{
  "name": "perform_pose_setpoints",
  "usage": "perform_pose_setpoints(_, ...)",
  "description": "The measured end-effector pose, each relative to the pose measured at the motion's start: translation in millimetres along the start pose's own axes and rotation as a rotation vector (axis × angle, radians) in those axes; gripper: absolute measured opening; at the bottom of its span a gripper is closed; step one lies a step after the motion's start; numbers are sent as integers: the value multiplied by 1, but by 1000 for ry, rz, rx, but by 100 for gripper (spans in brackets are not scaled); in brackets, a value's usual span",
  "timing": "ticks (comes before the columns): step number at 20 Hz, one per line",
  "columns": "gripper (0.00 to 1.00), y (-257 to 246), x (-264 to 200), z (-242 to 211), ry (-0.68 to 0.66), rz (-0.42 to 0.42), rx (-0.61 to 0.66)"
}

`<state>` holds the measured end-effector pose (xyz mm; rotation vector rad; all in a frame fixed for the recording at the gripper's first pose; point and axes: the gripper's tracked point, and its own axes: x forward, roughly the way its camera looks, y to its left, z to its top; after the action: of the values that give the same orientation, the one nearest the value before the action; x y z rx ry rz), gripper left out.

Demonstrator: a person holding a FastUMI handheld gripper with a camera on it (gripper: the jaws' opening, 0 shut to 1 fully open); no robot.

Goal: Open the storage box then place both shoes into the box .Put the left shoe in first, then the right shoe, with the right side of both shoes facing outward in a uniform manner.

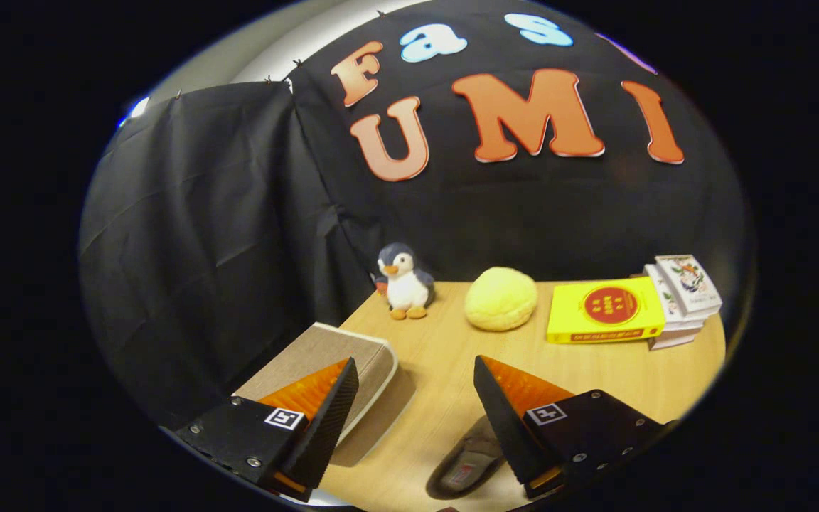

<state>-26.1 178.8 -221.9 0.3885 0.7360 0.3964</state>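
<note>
While the booth's black cloth wall (189, 235) hangs behind everything, a wooden table (445, 355) spreads out under the gripper and carries all the rest. Next in size is the storage box (324, 355), a beige fabric-covered case with a pale rim, lying at the table's near left edge; its lid looks closed, and the left finger overlaps its near corner in the view, though whether the two touch cannot be told. At the far right side of the table a yellow book (605, 311) with a round red mark lies flat, touching a small stack of white books (683, 299) just beside it. Between that book and the far left corner sits a pale yellow round plush (500, 299), and further left a small penguin toy (404, 281) stands upright near the cloth. One shoe (468, 459), a grey slipper, lies on the table low between the fingers, partly hidden behind the right finger. The gripper (416, 370) hangs above the table with its fingers spread wide apart, holding nothing.
</note>
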Motion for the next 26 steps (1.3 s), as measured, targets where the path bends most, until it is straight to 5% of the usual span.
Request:
perform_pose_setpoints(7, 94, 49, 36, -70, 250, 188, 168)
perform_pose_setpoints(12, 94, 63, 52, -105, 374, 247, 215)
perform_pose_setpoints(26, 94, 103, 69, -139, 499, 459, 485)
